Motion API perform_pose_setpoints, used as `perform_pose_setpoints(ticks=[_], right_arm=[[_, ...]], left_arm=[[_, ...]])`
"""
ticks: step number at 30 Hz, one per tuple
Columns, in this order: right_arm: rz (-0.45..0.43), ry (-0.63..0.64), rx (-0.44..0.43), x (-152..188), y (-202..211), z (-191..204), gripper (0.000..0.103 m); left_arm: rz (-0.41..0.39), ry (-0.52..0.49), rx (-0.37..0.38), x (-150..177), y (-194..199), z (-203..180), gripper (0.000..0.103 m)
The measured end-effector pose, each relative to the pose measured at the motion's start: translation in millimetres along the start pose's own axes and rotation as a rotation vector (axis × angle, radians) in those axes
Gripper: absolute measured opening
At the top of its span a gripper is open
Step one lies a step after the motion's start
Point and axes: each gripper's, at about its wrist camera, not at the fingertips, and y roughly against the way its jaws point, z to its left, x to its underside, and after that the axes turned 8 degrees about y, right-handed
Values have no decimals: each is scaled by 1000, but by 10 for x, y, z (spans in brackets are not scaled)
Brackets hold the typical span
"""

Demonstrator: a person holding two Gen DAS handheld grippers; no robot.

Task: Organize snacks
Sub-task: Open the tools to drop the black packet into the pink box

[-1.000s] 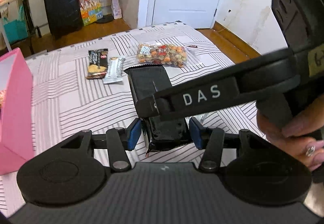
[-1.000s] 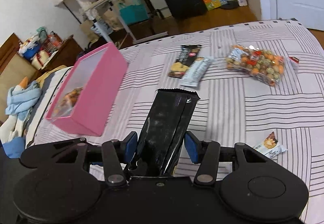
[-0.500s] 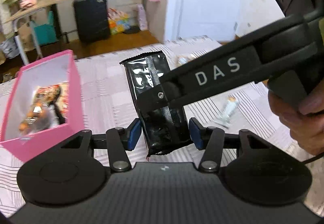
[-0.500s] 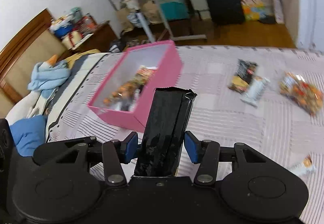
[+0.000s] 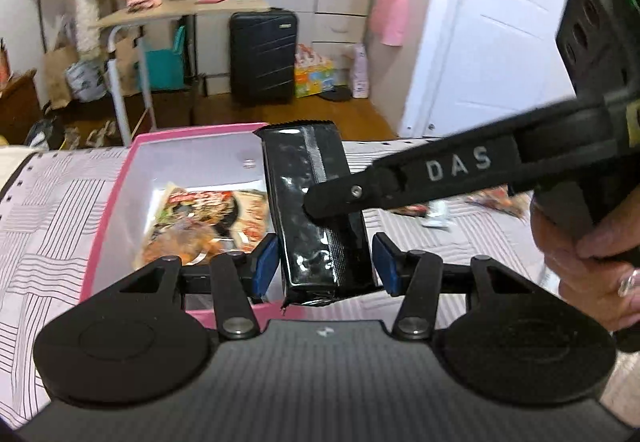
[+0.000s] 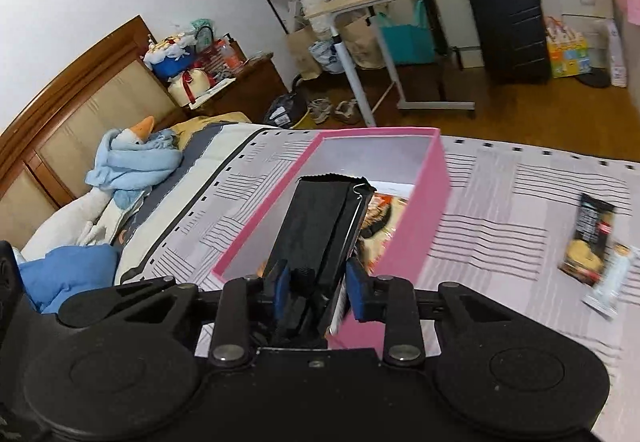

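Observation:
A long black snack pack (image 5: 304, 162) hangs over the open pink box (image 5: 116, 186), carried by both grippers. My left gripper (image 5: 325, 268) is shut on the pack's near end, its blue pads against the two long edges. One finger (image 5: 400, 182) of my right gripper reaches in from the right and lies across the pack's top face. In the right wrist view the pack (image 6: 320, 218) juts forward over the box (image 6: 424, 210). The jaws of my right gripper (image 6: 316, 286) are closing and press on its near end. Several colourful snack bags (image 5: 208, 214) lie inside the box.
The box sits on a striped bedspread (image 6: 500, 210). A dark snack bar (image 6: 588, 238) and a white bar (image 6: 608, 282) lie on it to the right. A person's hand (image 5: 584, 266) holds the right gripper. Pillows and a blue cloth (image 6: 132, 162) lie at the bed's head.
Both grippers have carried the black pack leftwards from the middle of the bed to above the pink box. The right gripper's pads have drawn closer together on the pack.

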Motion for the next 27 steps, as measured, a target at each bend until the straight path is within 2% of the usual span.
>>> perform_pose_setpoints(ticks=[4,7,12,15,20,27], right_arm=[[2,-30,-22,-10,-285,-73,33],[4,-25,-21,13,-473,-95,32],[-5,29,-12,26,-627,-66,32],[-16,19,14,35,-620,-80,32],[-43,4,77,75,-348,-104,34],[7,-58,166,237,464,-260,34]], left_arm=[[-8,53,-7,-29,-221,329,49],[26,99,-10,0,-351,497,49],[48,123,-66,-28,-562,571,50],[50,140,-81,-16,-580,574,52],[16,140,-76,-11,-492,555,53],[-31,149,-40,18,-188,467,53]])
